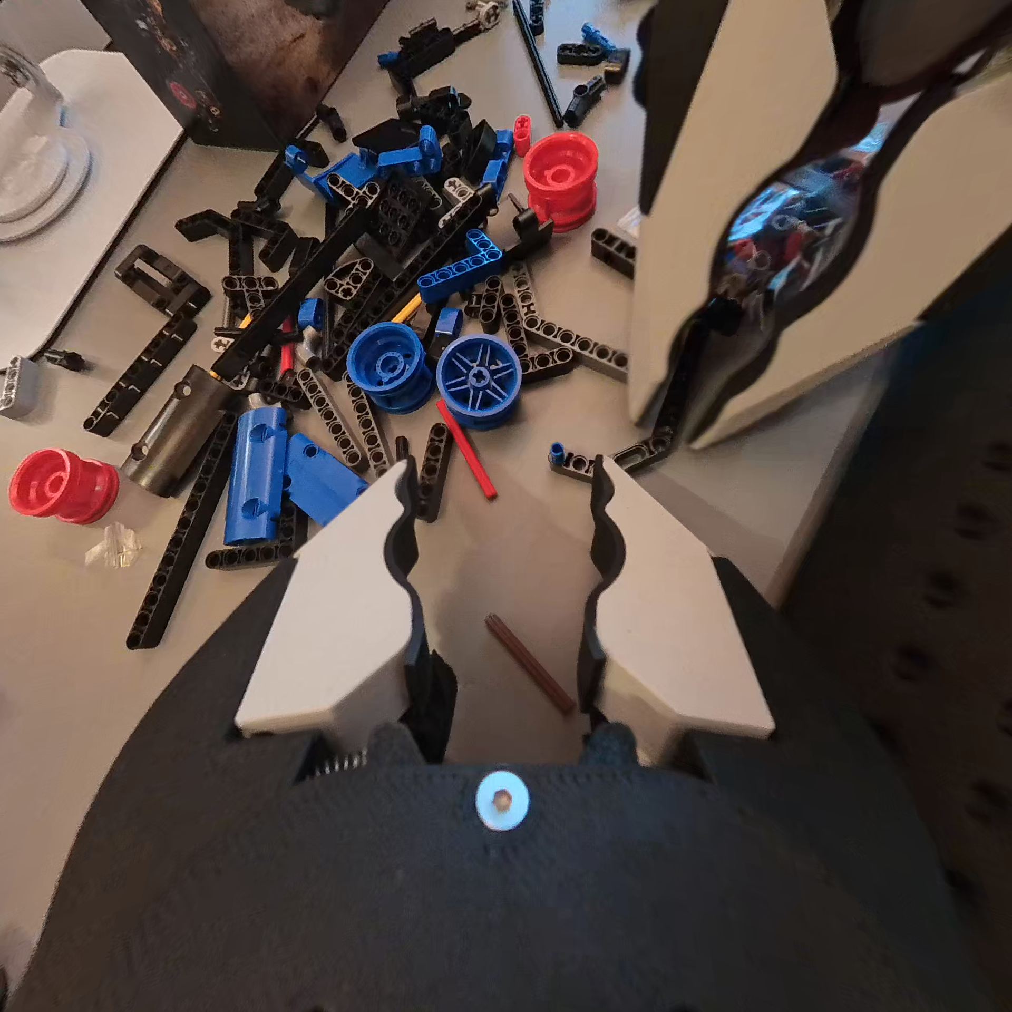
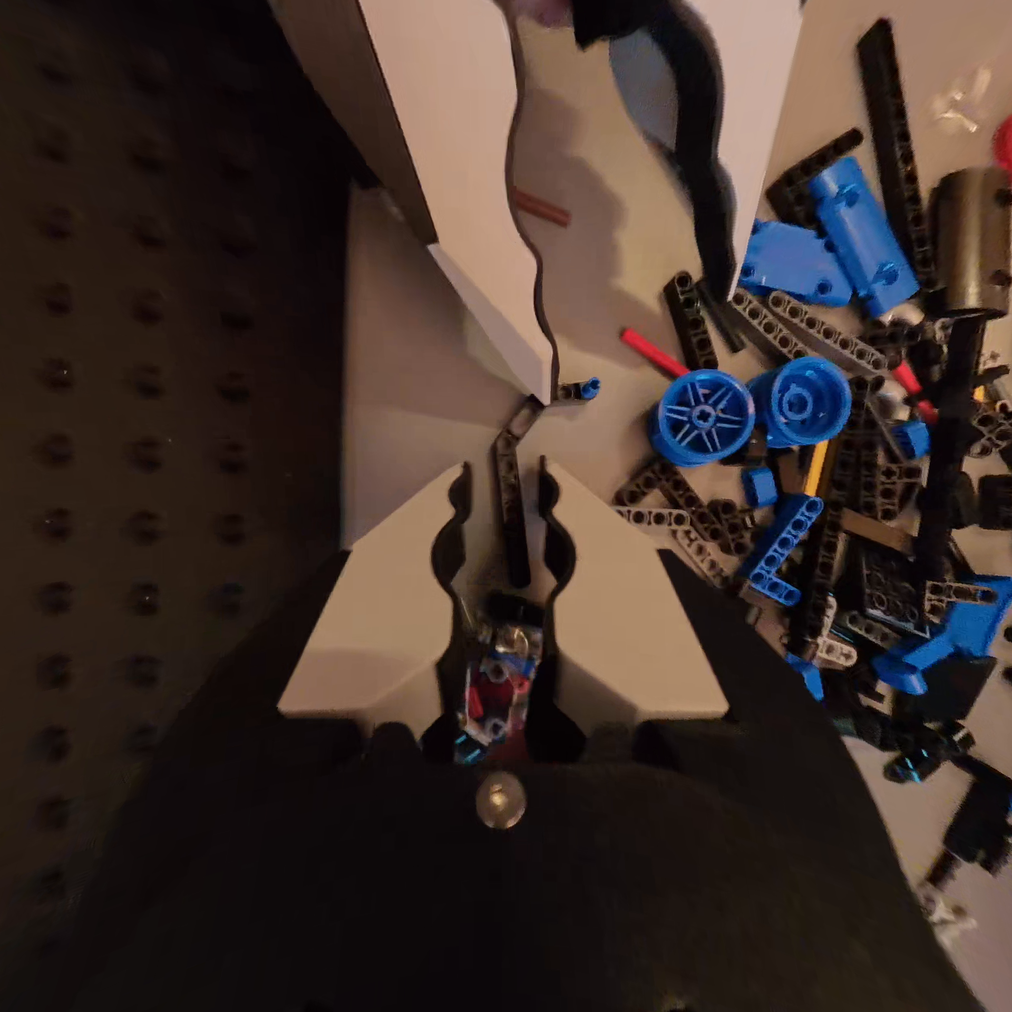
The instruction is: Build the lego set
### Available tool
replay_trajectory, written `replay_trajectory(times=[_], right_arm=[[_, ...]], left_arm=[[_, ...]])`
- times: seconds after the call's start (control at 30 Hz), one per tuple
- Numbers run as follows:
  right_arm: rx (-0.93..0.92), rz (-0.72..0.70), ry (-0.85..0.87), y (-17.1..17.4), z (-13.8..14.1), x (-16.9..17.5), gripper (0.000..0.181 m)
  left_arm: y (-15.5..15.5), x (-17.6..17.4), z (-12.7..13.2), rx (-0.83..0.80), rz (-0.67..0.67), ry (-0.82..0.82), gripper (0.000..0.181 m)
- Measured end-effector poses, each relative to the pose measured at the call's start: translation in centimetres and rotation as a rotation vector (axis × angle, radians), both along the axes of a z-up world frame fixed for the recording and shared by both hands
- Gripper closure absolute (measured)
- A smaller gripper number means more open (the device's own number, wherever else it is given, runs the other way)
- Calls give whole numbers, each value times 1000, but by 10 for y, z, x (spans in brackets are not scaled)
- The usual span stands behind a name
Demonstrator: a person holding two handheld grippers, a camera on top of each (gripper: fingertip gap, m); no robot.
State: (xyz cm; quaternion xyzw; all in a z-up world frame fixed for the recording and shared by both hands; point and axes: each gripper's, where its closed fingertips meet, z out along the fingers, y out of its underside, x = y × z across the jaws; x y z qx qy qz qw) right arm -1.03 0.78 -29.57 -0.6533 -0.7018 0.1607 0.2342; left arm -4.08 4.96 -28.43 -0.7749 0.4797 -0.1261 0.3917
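Left claw point(image 1: 501, 471) hangs wide open over the tabletop point(image 1: 547, 547), gripping nothing, a brown axle point(image 1: 530, 663) lying loose between its fingers. Just past its tips sits a red axle point(image 1: 466, 449) and two blue wheels point(image 1: 432, 373). Right claw point(image 2: 504, 465), near the tabletop's edge, is nearly closed around a black bent beam point(image 2: 510, 493) with a small multicoloured assembly behind. Beyond, the lego pile point(image 1: 356, 263) sprawls mid-tabletop, the dark box point(image 1: 219, 65) at the far side.

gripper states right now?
Left tool: open, empty.
Right tool: shut on a small bag of parts, long black beam between its fingers.
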Motion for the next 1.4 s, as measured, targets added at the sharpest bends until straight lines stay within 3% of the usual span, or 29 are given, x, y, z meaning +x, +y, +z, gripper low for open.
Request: replay_trajectory(times=[0.03,0.23,0.4,0.5,0.6,0.8,0.97,1.07,1.27,1.4], right_arm=[[7,4,10,-1,-1,-2,175],[-106,-12,90,-5,7,-11,176],[-288,-34,202,-8,28,-14,176],[-395,-14,272,-11,44,-18,176],[-468,6,304,-13,53,-22,176],[-554,-5,368,-8,67,-26,175],[-440,-80,413,10,72,-29,166],[-274,-100,410,19,74,-26,144],[189,-12,223,23,64,-27,165],[276,7,162,23,56,-28,172]], left_arm=[[-1,-1,0,-3,-4,-1,121],[-5,-8,12,48,-42,-22,119],[-21,-8,34,236,-175,-7,124],[-39,5,42,380,-307,16,141],[-42,9,40,455,-340,76,164],[-42,7,44,433,-336,51,173],[-29,-5,40,366,-262,57,175],[-27,-8,42,270,-227,-9,175],[-28,-7,42,84,-193,-113,175],[-27,-9,38,16,-182,-119,175]])
